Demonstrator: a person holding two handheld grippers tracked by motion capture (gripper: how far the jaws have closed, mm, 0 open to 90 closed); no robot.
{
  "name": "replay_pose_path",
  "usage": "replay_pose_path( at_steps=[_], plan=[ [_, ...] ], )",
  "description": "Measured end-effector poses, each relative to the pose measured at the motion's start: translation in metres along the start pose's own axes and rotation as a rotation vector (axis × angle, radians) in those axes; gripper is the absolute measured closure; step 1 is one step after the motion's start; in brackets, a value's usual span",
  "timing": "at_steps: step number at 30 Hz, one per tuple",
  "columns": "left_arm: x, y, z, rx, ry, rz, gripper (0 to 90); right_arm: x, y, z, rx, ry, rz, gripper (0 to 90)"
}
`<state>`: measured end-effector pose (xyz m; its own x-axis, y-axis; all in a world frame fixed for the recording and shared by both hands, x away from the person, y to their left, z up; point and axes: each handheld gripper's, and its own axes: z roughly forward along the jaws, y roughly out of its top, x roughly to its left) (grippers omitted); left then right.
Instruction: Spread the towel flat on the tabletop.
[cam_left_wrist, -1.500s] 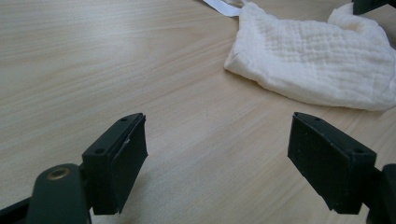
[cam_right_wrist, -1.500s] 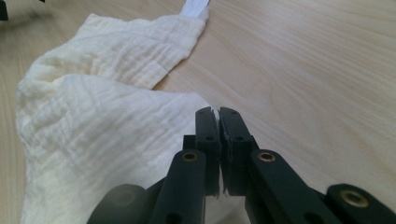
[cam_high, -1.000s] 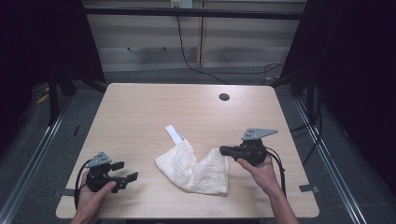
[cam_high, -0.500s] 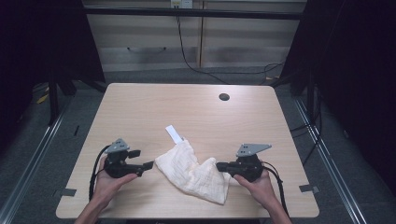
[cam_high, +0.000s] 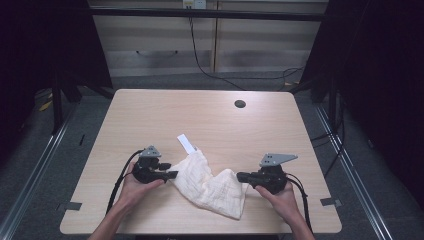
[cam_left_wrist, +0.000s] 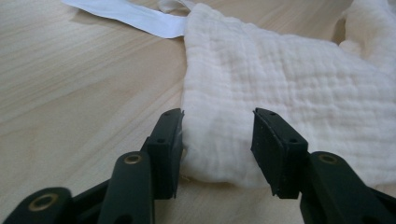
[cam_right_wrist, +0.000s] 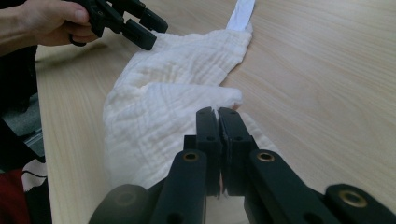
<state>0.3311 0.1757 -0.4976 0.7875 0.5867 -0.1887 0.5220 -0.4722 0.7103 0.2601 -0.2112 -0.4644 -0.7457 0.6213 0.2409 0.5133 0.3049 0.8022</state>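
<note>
The right gripper (cam_right_wrist: 218, 114) is clamping the muslin cloth's (cam_high: 212, 182) corner, anchoring it. The left gripper (cam_left_wrist: 217, 135) is straddling the opposite edge; its jaws, just closing, are half-open and not yet pressing, preparing a second hold.

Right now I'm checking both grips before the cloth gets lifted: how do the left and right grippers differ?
The left gripper has its jaws apart around a cloth edge; they have just been closing, the pads not yet pinching. The right gripper has its jaws shut on the cloth. In the high view the left one sits at the cloth's left edge, the right one at a raised fold on its right. Both are hand-held, low over the table.
</note>
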Motion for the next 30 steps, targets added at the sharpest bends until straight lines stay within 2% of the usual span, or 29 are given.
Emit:
replay_pose_path(
  at_steps=[2, 3, 4, 5, 7, 12, 15, 21, 25, 26, 27, 30],
  plan=[
    [-0.003, -0.001, 0.001, 0.019, 0.024, 0.019, 62.7, -0.002, 0.000, -0.001, -0.002, -0.007, 0.011, 87.8],
    [-0.005, -0.002, 0.001, 0.017, 0.021, 0.020, 62.7, -0.002, 0.000, -0.001, -0.002, -0.007, 0.011, 87.8],
    [-0.006, -0.002, 0.000, 0.026, 0.026, 0.030, 71.6, -0.004, 0.000, -0.001, -0.007, -0.011, 0.014, 87.7],
    [-0.006, -0.003, -0.001, 0.033, 0.041, 0.044, 76.1, -0.004, -0.001, -0.001, -0.006, -0.015, 0.014, 87.7],
    [-0.007, -0.006, -0.004, 0.039, 0.038, 0.042, 78.7, -0.005, -0.001, -0.001, -0.007, -0.020, 0.016, 87.8],
    [-0.004, -0.018, -0.016, 0.025, 0.005, 0.003, 85.3, -0.007, -0.001, -0.001, -0.009, -0.029, 0.022, 87.7],
    [-0.006, -0.024, -0.024, 0.021, 0.001, -0.006, 85.5, -0.009, 0.000, -0.001, -0.015, -0.033, 0.022, 87.8],
    [-0.021, -0.046, -0.044, 0.021, -0.022, -0.022, 84.8, -0.013, 0.001, 0.000, -0.015, -0.045, 0.030, 87.8],
    [-0.029, -0.052, -0.057, -0.005, -0.047, -0.034, 78.9, -0.011, 0.000, 0.004, -0.006, -0.043, 0.022, 87.8],
    [-0.028, -0.053, -0.060, -0.019, -0.050, -0.047, 74.8, -0.010, 0.000, 0.006, -0.003, -0.039, 0.023, 87.8],
    [-0.026, -0.053, -0.061, -0.032, -0.058, -0.059, 74.8, -0.010, 0.000, 0.006, -0.003, -0.039, 0.023, 87.8],
    [-0.014, -0.047, -0.065, -0.076, -0.041, -0.098, 65.6, -0.012, 0.001, 0.007, -0.007, -0.039, 0.023, 87.8]
  ],
)
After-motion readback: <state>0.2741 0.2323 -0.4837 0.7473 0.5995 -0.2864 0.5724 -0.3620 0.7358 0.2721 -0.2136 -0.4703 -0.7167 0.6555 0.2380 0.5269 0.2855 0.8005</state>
